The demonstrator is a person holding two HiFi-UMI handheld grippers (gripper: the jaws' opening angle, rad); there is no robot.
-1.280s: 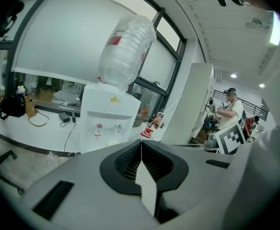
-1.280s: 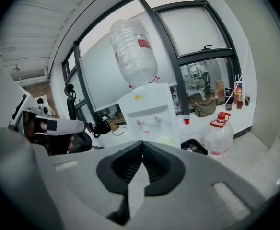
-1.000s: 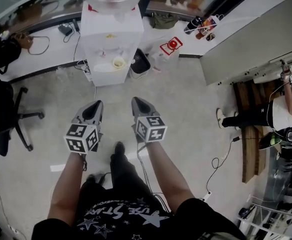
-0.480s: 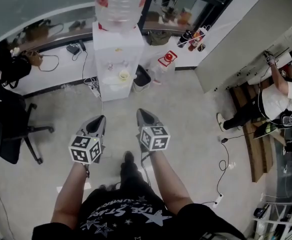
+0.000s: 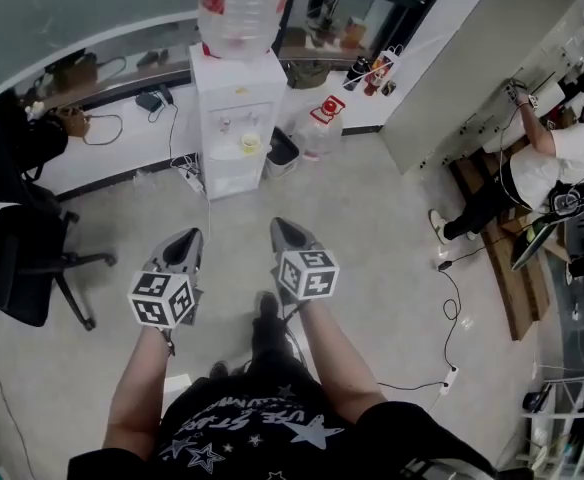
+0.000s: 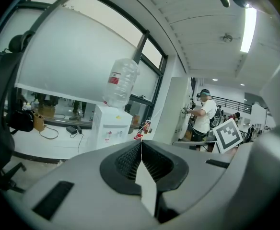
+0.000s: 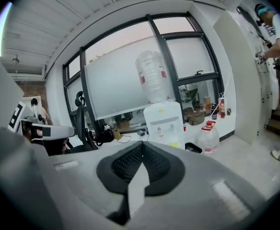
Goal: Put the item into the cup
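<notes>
Our two grey grippers are both shut tight and hold nothing: the left gripper (image 5: 188, 240) and the right gripper (image 5: 283, 228). We hold them over the grey floor (image 5: 372, 228). Our black shirt (image 5: 272, 448) shows the word "STAR". Well ahead stands one white water machine (image 5: 234, 108) with one big clear bottle (image 5: 237, 8) on top; its red label is too small to read. One small yellow cup (image 5: 249, 145) sits on the machine's shelf.

office, water dispenser (image 5: 237, 133), swivel chair (image 5: 27, 258)
</notes>
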